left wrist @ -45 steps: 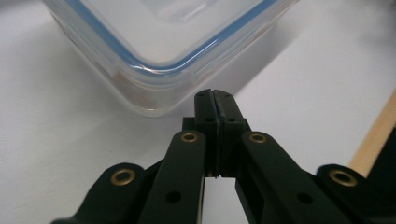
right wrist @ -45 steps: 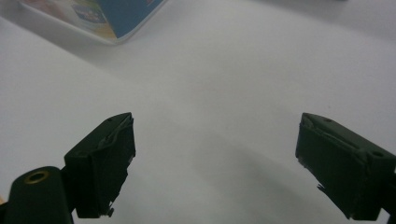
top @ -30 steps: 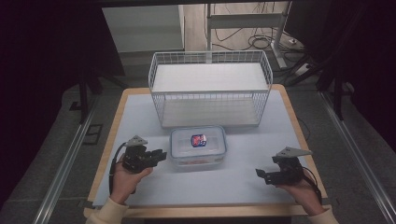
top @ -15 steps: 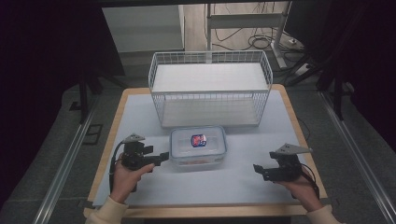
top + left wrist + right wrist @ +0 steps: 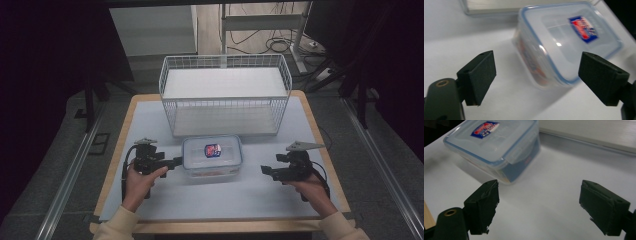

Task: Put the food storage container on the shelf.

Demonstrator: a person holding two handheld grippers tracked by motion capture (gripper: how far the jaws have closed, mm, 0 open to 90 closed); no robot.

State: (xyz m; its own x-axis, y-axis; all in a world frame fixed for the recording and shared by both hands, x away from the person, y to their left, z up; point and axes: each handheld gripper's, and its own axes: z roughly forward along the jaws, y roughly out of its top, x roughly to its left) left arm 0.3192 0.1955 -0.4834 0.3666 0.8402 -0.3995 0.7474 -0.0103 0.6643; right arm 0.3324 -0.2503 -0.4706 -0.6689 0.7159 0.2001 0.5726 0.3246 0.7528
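Observation:
A clear plastic container (image 5: 212, 156) with a blue-rimmed lid and a red and blue label sits shut on the white table mat (image 5: 220, 197), just in front of the wire basket. My left gripper (image 5: 176, 162) is open at the container's left side, its jaws close to the wall. In the left gripper view the container (image 5: 564, 47) lies ahead between the spread jaws of the left gripper (image 5: 540, 76). My right gripper (image 5: 265, 171) is open a short way to the container's right. The right gripper view has the container (image 5: 496, 142) ahead and to the left of the open right gripper (image 5: 546, 206), with one latch flap facing it.
A white wire basket (image 5: 225, 95) with a pale floor stands at the back middle of the table, right behind the container. The mat's wooden border (image 5: 115, 165) runs along the left, right and front edges. Bare mat lies between my hands.
My right gripper has moved a little left and forward, towards the container. The left gripper has barely shifted beside the container. The container has not moved.

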